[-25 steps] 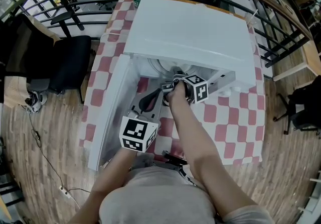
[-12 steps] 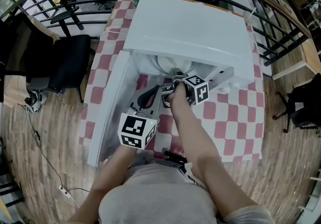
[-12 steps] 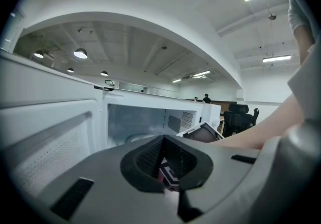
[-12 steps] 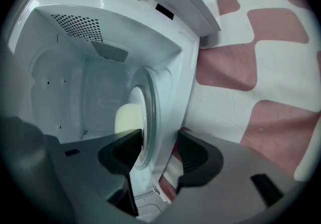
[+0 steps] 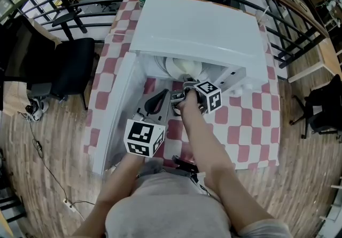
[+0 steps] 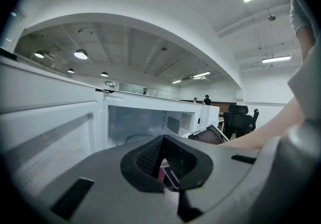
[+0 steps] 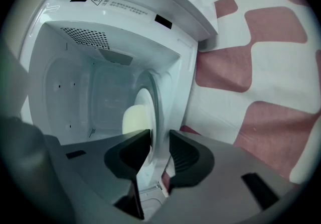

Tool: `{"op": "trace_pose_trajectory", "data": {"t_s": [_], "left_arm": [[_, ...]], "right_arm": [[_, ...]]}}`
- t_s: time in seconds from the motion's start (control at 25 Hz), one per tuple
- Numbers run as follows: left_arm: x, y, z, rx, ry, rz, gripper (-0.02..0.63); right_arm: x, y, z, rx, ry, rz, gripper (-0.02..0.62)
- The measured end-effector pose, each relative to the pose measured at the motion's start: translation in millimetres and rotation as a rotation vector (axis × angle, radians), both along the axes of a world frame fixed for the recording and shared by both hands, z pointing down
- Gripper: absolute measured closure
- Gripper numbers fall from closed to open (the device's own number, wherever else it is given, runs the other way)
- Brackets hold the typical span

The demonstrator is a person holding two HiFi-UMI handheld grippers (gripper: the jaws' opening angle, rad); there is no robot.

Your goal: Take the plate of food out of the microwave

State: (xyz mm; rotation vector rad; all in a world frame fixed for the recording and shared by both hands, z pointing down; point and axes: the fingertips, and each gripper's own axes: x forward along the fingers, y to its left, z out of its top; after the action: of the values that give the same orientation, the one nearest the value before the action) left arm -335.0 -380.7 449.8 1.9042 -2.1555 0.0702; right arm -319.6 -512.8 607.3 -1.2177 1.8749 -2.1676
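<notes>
**Clerk:** Where does the task's thing lie from the tongs?

**Inspector:** The white round plate (image 7: 144, 102) sits inside the white box-shaped microwave (image 5: 197, 29), dead ahead of the right tongs (image 7: 159, 140); a pale yellow mound of food (image 7: 130, 120) rests on it; being round, it has no long axis, but its near rim runs in line with the slot between the pads.

**Clerk:** State of those tongs?

**Inspector:** Partly closed, the rim between the pads; a sliver of gap shows at one pad, so no firm clamp is recorded; the coming pull is judged to depend on that clamp.

**Clerk:** And the other hand?

**Inspector:** The left tongs (image 6: 163, 142) are closed on nothing, held back beside the open white door (image 5: 115, 119), well apart from the plate; the right hand is plainly the nearer.

**Clerk:** Differences from the earlier frame?

**Inspector:** The right tongs have just been closing about the rim; in the head view they remain at the microwave's mouth above the red-and-white chequered surface (image 5: 240, 125); more of the plate shows under the top edge; the left tongs have scarcely shifted.
</notes>
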Motion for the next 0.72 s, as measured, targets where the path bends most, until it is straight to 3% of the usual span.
{"op": "trace_pose_trajectory", "data": {"t_s": [0.44, 0.52, 0.72], "left_arm": [[1, 6, -1, -0.001, 0.005, -0.009, 0.603], [1, 6, -1, 0.000, 0.005, -0.007, 0.603], [2, 7, -1, -0.001, 0.007, -0.007, 0.603]], "right_arm": [[1, 1, -8, 0.019, -0.045, -0.005, 0.503], [0, 1, -11, 0.025, -0.046, -0.011, 0.541], [0, 0, -11, 0.019, -0.085, -0.013, 0.543]]}}
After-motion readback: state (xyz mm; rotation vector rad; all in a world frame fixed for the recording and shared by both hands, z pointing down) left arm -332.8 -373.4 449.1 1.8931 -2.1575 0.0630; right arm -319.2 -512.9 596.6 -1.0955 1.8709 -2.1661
